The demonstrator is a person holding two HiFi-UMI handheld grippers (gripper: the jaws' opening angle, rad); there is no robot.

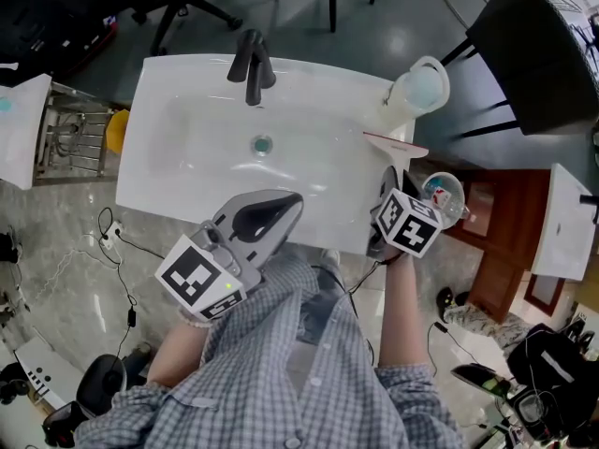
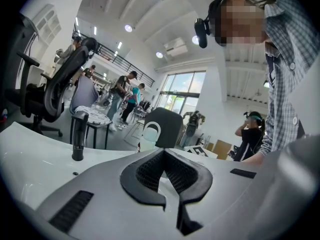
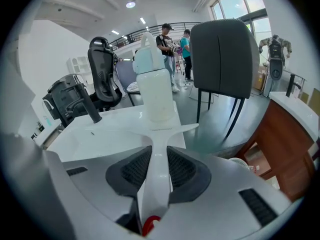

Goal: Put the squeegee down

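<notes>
Fingers (image 3: 131, 170) of the right gripper (image 3: 159, 148) clamp the white squeegee (image 3: 162, 131) by its handle, blade at the sink (image 1: 187, 157) right edge. The left gripper (image 2: 163, 151) has its fingers (image 2: 150, 174) together, empty.

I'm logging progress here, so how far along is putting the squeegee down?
Done: the white plastic squeegee is at the right end of the white ceramic sink, beside the translucent plastic jug. In hand: the right gripper is shut on its handle. Left to do: rest it on the sink, open the jaws; whether the blade already touches I cannot tell. The left gripper is shut, empty.
</notes>
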